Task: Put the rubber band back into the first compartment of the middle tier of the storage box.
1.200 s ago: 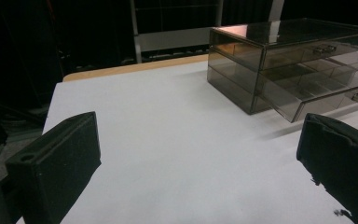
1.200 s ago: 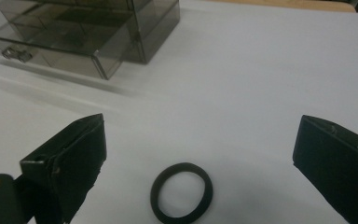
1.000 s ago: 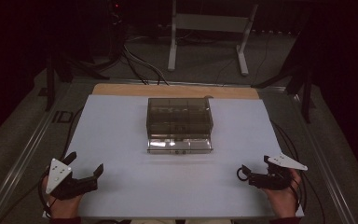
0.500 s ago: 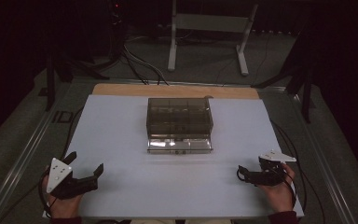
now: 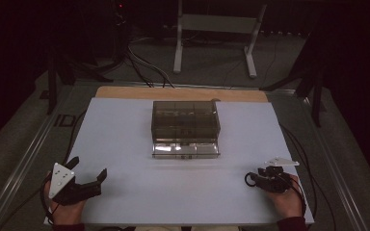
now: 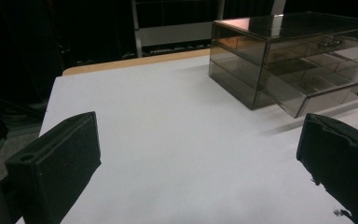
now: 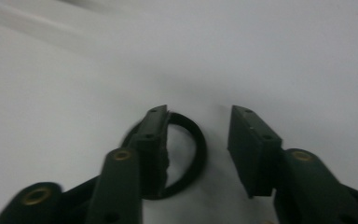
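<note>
A smoky clear drawer box stands mid-table on the white sheet, its bottom drawer pulled out a little; the left gripper view has it at the upper right. A thin black ring lies flat on the sheet near the front right, small in the high view. My right gripper points down at it, jaws partly apart; one jaw stands inside the ring and the ring's band lies between the two. From above, the right gripper is held low. My left gripper rests front left, open wide and holding nothing.
A wooden strip edges the table's far side. Beyond it stand a white metal stand and cables on the dark floor. Metal rails run along the table's sides.
My right gripper has tipped down toward the sheet and come in over the black ring, jaws narrower. The left gripper and the drawer box have stayed put.
</note>
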The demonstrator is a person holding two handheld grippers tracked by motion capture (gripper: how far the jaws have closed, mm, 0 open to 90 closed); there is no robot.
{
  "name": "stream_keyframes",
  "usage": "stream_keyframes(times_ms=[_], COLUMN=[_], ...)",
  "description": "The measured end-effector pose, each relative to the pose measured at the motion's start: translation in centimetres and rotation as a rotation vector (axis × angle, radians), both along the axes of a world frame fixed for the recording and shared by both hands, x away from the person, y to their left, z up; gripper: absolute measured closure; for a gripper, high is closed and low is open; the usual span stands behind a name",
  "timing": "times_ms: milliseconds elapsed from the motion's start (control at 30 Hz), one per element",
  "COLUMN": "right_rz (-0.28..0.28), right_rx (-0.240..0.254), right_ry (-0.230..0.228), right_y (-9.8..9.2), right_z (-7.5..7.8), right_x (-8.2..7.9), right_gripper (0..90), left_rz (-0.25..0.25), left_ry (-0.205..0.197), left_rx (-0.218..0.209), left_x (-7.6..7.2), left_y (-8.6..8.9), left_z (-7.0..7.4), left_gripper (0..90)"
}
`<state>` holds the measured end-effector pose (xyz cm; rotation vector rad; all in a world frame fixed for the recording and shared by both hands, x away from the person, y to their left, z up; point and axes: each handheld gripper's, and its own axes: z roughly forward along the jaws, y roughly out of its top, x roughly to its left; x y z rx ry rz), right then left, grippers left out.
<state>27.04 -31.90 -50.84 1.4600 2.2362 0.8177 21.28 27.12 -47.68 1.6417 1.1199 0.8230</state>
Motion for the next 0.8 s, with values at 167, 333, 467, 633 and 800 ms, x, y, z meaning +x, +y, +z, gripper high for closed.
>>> stream_keyframes(times_ms=[167, 333, 467, 633, 800], right_rz=[0.006, 0.018, 0.013, -0.01, -0.018], right_rx=[-0.018, -0.033, -0.037, -0.014, -0.01], right_ry=[0.01, 0.012, 0.013, 0.003, -0.017], right_y=[0.2, 0.5, 0.6, 0.4, 0.3], right_z=[-0.1, -0.1, -0.1, 0.2, 0.8], right_x=[0.0, -0.4, -0.4, -0.5, -0.6], right_gripper=[71.6, 86.4, 88.2, 88.6, 88.6], left_rz=[0.001, -0.002, -0.008, -0.009, -0.01], left_ry=[0.001, 0.004, 0.006, 0.008, 0.009], left_rx=[0.003, 0.005, 0.008, 0.01, 0.009], left_x=[0.0, 0.0, 0.0, 0.1, 0.0], left_y=[-0.1, -0.2, -0.3, -0.3, -0.4], left_z=[0.0, 0.0, -0.1, -0.1, -0.2], left_gripper=[0.3, 0.3, 0.3, 0.3, 0.3])
